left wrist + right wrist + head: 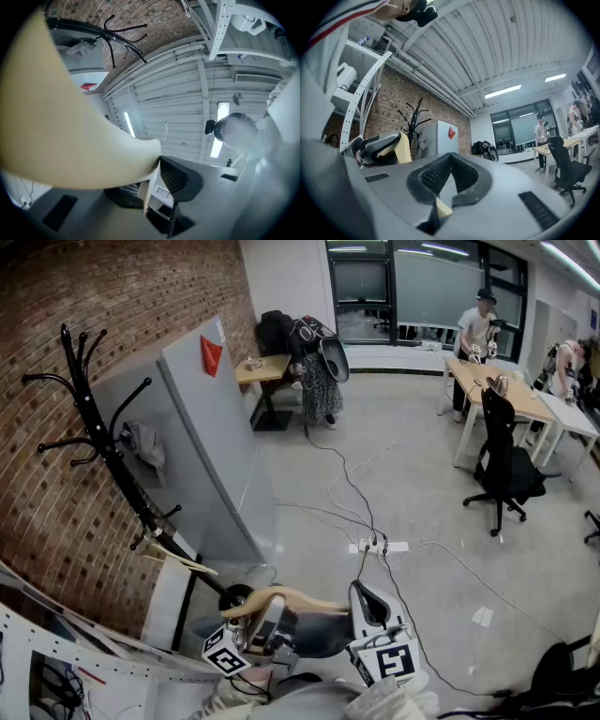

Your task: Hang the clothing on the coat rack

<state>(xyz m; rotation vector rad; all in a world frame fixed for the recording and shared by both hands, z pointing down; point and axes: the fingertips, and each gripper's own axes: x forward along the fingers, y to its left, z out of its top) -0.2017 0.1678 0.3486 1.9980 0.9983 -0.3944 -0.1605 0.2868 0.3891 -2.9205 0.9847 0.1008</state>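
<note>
carrying step: a wooden hanger (291, 597) with dark clothing (319, 634) is held low. left gripper (246, 604) jaws wide, clamping its thick arm; right gripper (367, 601) jaws pinch it. next, likely raise it to the coat rack (103, 442).

Black branching coat rack (98, 427), grey cloth (147, 451) hung on it, pale wooden hanger (295, 597) below

Brick wall (56, 474) filled left of frame. Grey polished floor (422, 484) spread across centre, cables (347, 484) and power strip (380, 546) lying on it. Grey cabinet (206, 446) with red triangle stood against bricks. Dark windows (412, 287) at top. Wooden desk (492, 390) and black office chair (506, 465) at right. Strip lights (502, 91) glowed on ribbed ceiling (487, 42).
</note>
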